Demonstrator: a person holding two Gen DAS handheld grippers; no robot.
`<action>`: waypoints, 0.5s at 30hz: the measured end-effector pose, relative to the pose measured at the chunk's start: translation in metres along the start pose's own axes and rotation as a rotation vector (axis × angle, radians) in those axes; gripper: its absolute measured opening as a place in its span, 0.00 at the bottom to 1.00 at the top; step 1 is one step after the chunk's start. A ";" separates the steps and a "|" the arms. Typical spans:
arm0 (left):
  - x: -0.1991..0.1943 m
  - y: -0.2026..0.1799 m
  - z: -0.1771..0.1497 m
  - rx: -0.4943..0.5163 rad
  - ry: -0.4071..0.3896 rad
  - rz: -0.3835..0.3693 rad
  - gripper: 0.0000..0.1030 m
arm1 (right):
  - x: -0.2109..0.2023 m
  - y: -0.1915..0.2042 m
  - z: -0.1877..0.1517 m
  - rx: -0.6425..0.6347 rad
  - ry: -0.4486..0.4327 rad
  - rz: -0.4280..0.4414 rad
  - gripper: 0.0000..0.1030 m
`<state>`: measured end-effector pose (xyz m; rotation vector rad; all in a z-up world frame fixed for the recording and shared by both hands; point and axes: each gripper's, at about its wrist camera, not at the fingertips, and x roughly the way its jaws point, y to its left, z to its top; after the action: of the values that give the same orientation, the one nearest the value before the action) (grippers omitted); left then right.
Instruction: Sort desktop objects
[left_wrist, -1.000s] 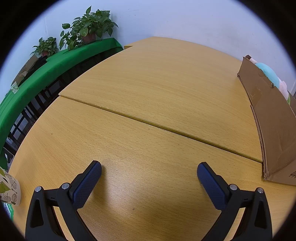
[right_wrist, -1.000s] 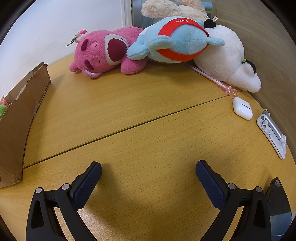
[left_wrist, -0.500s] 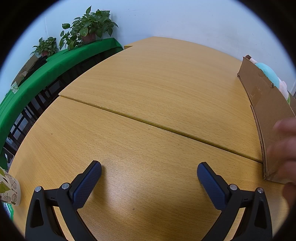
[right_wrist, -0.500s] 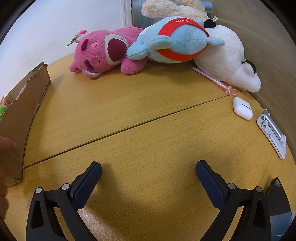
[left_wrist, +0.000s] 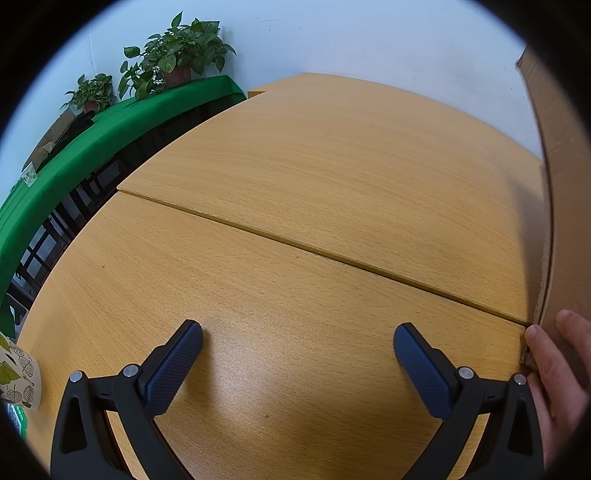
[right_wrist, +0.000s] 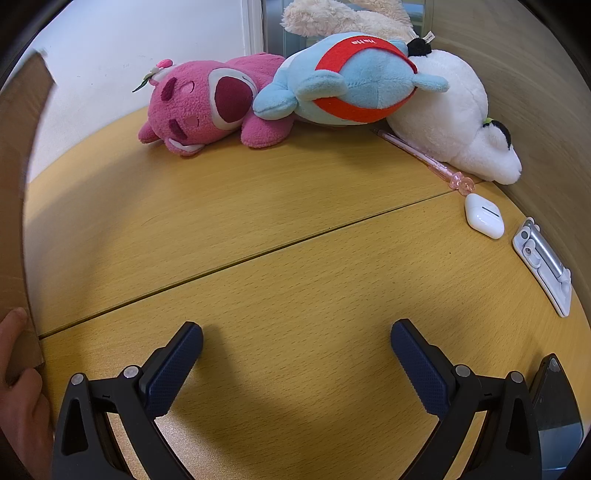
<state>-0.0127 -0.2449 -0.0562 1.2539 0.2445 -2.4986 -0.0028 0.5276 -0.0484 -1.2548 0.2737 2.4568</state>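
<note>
Pen (right_wrist: 421, 153) lies flat, long axis diagonal, charm end toward the earbud case (right_wrist: 484, 216); both grippers' jaws gape wide, empty.

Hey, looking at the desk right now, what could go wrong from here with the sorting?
A bare hand grips the cardboard box corner beside the open left claw; closing the claw or moving it that way could pinch fingers.

The pink pen lies partly under the white plush, so pulling either may drag the other.

The earbud case sits close to the wall, leaving the right claw little room.
</note>
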 end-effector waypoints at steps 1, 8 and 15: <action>0.000 0.000 0.000 0.000 0.000 0.000 1.00 | 0.000 0.000 0.001 0.000 0.001 0.000 1.00; 0.000 0.000 0.000 0.000 -0.001 0.001 1.00 | 0.000 0.000 0.000 0.000 0.000 0.000 1.00; 0.000 0.000 0.000 -0.001 0.001 0.001 1.00 | -0.001 0.000 0.002 -0.002 0.003 -0.001 1.00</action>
<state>-0.0129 -0.2450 -0.0563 1.2545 0.2455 -2.4971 -0.0034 0.5280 -0.0467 -1.2597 0.2716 2.4553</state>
